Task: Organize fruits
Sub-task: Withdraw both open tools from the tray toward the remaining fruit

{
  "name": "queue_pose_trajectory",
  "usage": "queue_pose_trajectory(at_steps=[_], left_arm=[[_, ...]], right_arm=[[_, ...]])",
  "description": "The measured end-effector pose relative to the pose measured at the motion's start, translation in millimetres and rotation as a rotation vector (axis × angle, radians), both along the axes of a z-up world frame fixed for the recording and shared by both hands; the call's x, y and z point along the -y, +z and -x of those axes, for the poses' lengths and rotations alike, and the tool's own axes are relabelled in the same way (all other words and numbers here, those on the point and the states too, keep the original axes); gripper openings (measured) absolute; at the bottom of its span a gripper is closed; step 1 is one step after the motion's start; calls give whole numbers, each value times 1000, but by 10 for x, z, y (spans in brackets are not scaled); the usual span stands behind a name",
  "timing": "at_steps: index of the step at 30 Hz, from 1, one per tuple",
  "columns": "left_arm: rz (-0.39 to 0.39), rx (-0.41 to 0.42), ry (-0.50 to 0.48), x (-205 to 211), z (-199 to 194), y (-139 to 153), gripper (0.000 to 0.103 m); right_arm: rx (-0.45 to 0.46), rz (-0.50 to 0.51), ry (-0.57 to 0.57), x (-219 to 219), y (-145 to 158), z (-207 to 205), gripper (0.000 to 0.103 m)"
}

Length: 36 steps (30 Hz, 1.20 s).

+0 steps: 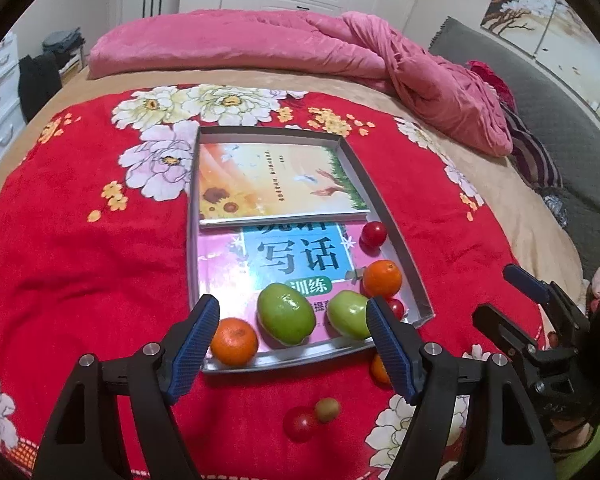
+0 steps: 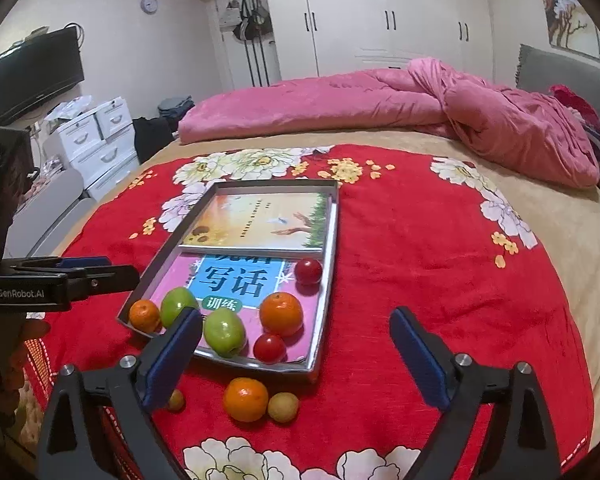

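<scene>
Both the left gripper [image 1: 290, 334] and right gripper [image 2: 296, 344] are hovering with jaws released, empty; next, probably collecting the loose orange tangerine [image 2: 246, 399] into the shallow silver tray [image 2: 324, 320].

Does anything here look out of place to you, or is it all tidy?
Yes. Most fruit sits in the tray, but an orange and a small yellowish fruit lie loose on the red blanket just outside its near edge. Oddly, the tray also holds two books.

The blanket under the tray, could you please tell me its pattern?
The blanket is red with white and yellow flowers, clearest in the right wrist view.
</scene>
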<state>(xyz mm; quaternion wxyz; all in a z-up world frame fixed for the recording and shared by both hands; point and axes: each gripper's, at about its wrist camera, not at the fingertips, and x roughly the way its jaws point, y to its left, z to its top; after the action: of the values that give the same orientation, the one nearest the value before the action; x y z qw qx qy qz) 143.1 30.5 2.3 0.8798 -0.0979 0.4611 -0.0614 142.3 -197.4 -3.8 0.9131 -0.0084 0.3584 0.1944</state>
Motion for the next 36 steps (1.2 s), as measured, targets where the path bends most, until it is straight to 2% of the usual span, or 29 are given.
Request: queue_pose_trajectory(at_steps=[5,19,27,36], left_arm=[[-8,-13,17,8,95,-24,77],[-42,-35,-18,62,263,-96,77],[-63,-66,-32,0,370,-197,77],[-89,-110,-62,53,483,-358,77]], right_arm=[[19,14,35,-79,45,89,96],[42,100,117,-246,-14,331,97],[29,161,158,-337,-142,402,97],[1,177,186,-389,-247,428,97]])
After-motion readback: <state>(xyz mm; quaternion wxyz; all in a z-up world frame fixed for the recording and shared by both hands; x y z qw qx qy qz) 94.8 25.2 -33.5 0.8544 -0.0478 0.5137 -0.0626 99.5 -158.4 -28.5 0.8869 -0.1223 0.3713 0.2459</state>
